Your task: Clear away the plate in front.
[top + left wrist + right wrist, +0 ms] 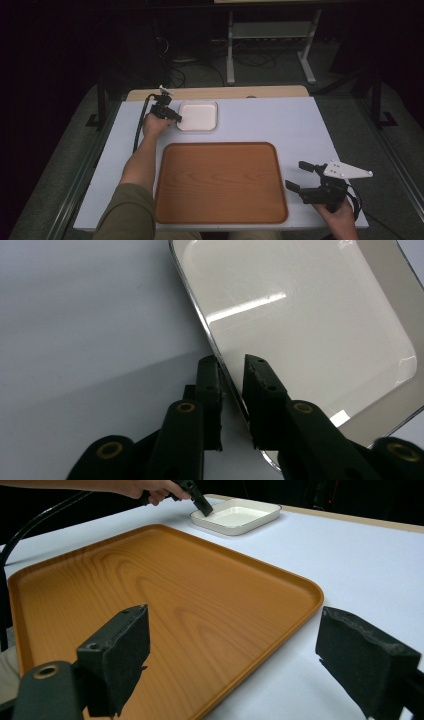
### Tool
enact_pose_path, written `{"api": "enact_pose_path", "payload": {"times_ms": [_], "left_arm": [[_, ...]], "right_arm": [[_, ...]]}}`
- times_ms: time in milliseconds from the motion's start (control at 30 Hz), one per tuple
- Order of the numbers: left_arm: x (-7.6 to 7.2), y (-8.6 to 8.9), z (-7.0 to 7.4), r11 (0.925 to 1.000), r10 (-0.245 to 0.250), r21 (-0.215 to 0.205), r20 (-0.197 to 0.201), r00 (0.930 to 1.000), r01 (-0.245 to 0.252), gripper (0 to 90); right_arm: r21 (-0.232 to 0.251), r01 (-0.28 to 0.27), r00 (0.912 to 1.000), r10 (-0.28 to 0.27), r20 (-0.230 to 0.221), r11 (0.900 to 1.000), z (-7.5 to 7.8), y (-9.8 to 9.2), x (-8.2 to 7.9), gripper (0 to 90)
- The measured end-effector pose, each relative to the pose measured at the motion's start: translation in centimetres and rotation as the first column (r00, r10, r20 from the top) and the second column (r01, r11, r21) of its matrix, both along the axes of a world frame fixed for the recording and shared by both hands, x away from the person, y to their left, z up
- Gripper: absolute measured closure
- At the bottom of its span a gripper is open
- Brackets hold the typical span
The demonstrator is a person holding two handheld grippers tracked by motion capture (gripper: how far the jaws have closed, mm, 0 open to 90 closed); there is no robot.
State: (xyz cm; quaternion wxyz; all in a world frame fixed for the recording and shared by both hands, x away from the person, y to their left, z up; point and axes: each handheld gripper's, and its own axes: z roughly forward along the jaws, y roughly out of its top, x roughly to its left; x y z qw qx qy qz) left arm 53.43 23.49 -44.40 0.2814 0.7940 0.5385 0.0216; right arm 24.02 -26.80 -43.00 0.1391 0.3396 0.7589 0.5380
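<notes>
A shallow white dish (198,116) lies on the white table behind a large wooden tray (220,182). My left gripper (176,119) sits at the dish's left edge. In the left gripper view its jaws (232,360) stand on either side of the dish (300,315) rim, pinched close on it, and the dish rests flat. My right gripper (294,174) is held open over the table just off the tray's right edge with nothing between its jaws. From the right gripper view (235,625) I look across the tray (150,595) to the dish (235,516) and the left gripper (200,502).
The white table (280,125) has bare surface to the right of the dish and tray. A wooden strip (215,93) runs along its far edge. Beyond it are a dark floor, cables and a metal stand (270,35).
</notes>
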Motion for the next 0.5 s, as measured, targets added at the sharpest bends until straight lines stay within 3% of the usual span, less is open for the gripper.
{"api": "enact_pose_path", "payload": {"times_ms": [200,367,500], "left_arm": [[0.14,-0.1,-0.23,0.9972,0.051,-0.054,-0.01,0.9987,-0.051,84.8],[0.0,0.19,-0.7,0.9854,0.111,-0.129,-0.013,0.9938,-0.112,88.8],[-0.22,0.61,-0.93,0.978,0.132,-0.161,-0.014,0.9911,-0.133,89.1]], "right_arm": [[0.002,-0.003,1.0,0.003,-0.001,1.0,-0.02,0.03,0.07,13.4],[0.005,-0.004,1.0,0.004,-0.003,1.0,0.0,-0.02,0.01,13.4],[0.008,-0.006,1.0,0.006,-0.004,1.0,-0.02,-0.05,-0.06,13.4]]}}
